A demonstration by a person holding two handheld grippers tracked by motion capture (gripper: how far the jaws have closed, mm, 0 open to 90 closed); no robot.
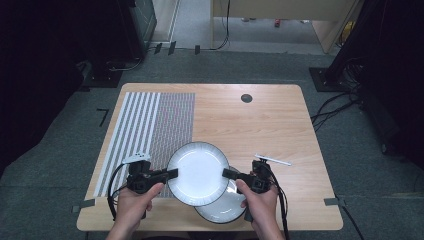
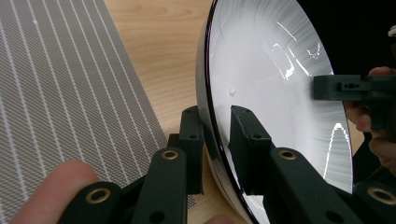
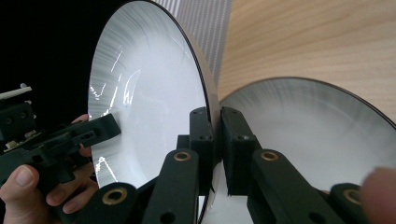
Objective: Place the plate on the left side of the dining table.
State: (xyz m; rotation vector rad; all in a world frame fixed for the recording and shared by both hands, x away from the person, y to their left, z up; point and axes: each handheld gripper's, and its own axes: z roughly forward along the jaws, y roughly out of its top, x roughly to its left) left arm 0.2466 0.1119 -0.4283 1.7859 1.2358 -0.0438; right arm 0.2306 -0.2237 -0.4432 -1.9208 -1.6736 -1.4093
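White upper plate (image 1: 198,172), empty, held above a second plate (image 1: 223,205) on the wooden table (image 1: 260,125). Left gripper (image 1: 172,174) and right gripper (image 1: 227,174) each clamp opposite rims. Lower plate apparently empty too.

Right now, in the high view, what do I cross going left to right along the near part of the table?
Striped mat → left gripper → upper plate → right gripper → white stick.

Each black gripper (image 1: 172,174) has brass-ringed pivots, jointed links and a trailing black cable.
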